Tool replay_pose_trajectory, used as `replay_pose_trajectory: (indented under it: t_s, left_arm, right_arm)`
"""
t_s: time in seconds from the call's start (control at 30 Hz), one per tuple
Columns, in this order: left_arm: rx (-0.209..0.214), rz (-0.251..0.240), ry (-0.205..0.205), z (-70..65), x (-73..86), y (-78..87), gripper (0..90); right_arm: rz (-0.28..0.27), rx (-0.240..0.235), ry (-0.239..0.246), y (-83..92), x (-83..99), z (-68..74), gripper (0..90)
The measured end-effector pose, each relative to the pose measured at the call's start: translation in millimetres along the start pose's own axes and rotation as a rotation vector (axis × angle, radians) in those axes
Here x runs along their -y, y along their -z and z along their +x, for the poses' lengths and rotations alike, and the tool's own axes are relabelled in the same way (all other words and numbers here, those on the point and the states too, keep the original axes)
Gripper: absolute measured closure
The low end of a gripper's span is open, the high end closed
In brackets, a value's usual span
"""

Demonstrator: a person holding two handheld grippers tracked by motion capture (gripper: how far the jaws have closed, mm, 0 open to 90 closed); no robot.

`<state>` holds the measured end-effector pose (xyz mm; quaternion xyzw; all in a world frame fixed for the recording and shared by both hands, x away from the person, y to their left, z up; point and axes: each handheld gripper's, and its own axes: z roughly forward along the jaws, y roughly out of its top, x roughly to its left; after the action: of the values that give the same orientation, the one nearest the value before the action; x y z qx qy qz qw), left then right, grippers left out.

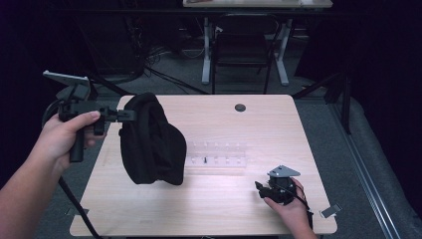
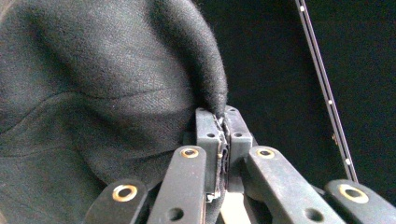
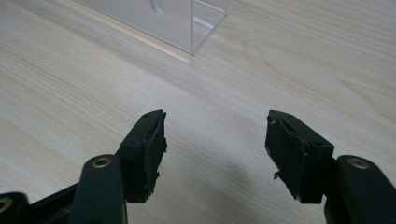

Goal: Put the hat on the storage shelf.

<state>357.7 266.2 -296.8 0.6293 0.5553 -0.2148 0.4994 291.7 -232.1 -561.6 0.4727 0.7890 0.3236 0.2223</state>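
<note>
A black cloth bag (image 1: pixel 149 142) hangs above the left part of the wooden table (image 1: pixel 224 204), its lower end near the tabletop. My left gripper (image 1: pixel 130 115) is shut on the bag's upper edge and holds it up from the left. Along the left gripper's own jaws, the black fabric (image 2: pixel 107 93) is pinched at its rim between the tips of my left gripper (image 2: pixel 222 116). My right gripper (image 1: pixel 260 189) rests low at the table's front right, open, with nothing between its jaws (image 3: pixel 215 140). A clear plastic rack (image 1: pixel 216 154) lies at mid-table, and its corner (image 3: pixel 187 23) shows ahead of the right gripper.
A small dark screw-like piece (image 1: pixel 204 160) sits in the clear rack. A round cable hole (image 1: pixel 240 107) marks the table's far side. Behind the table stand a dark chair (image 1: pixel 244 47) and another desk's legs. A small tag (image 1: pixel 331 210) lies at the front right corner.
</note>
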Motion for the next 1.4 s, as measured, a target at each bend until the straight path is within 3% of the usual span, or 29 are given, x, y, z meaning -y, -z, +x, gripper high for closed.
replay_pose_trajectory:
  t_s: [0.83, 1.4]
  left_arm:
    - [-0.021, -0.018, -0.011, -10.7, -29.4, -35.7, 88.0]
    - [-0.049, -0.006, -0.016, -13.5, -38.6, -63.7, 88.0]
  right_arm:
    - [-0.007, -0.007, -0.004, -0.1, -1.0, -1.4, 37.5]
    - [-0.018, -0.021, -0.024, 1.4, -1.4, -3.7, 37.5]
